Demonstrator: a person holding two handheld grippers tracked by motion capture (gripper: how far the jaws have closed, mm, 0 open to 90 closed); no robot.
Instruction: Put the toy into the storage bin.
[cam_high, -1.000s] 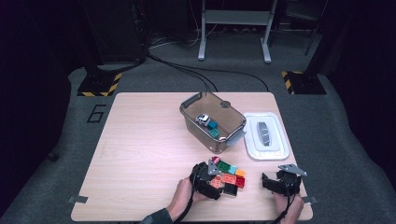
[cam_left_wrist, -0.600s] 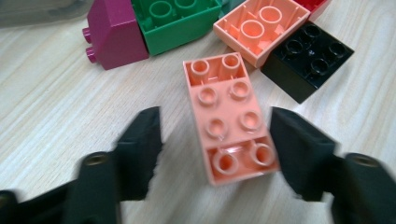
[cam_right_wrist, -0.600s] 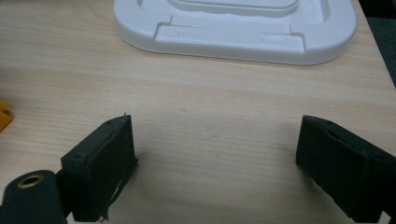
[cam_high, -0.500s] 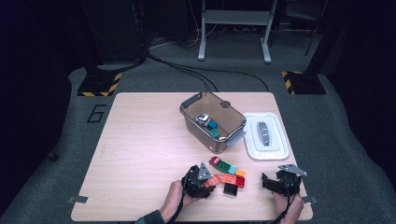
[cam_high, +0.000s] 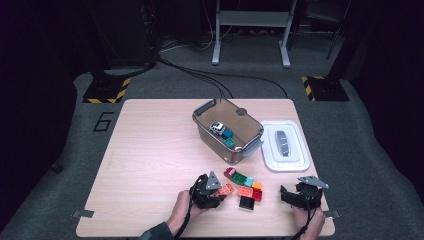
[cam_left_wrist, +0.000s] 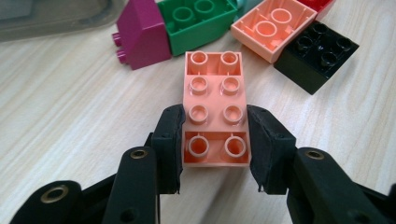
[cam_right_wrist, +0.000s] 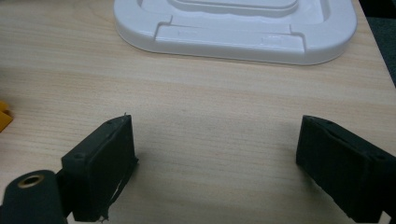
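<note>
Salmon brick (cam_left_wrist: 215, 109), 2 studs wide and 4 long, lies flat on the wooden table (cam_high: 150, 150) at your near edge, clamped on its long sides by your left gripper (cam_left_wrist: 215, 144); those jaws have just been closing and now press its flanks. Just beyond it sit a magenta piece (cam_left_wrist: 140, 35), a green brick (cam_left_wrist: 198, 21) and a black brick (cam_left_wrist: 317, 56). Your right gripper (cam_right_wrist: 215, 163) rests spread wide, grasping nothing, near the white lid (cam_right_wrist: 233, 32).
</note>
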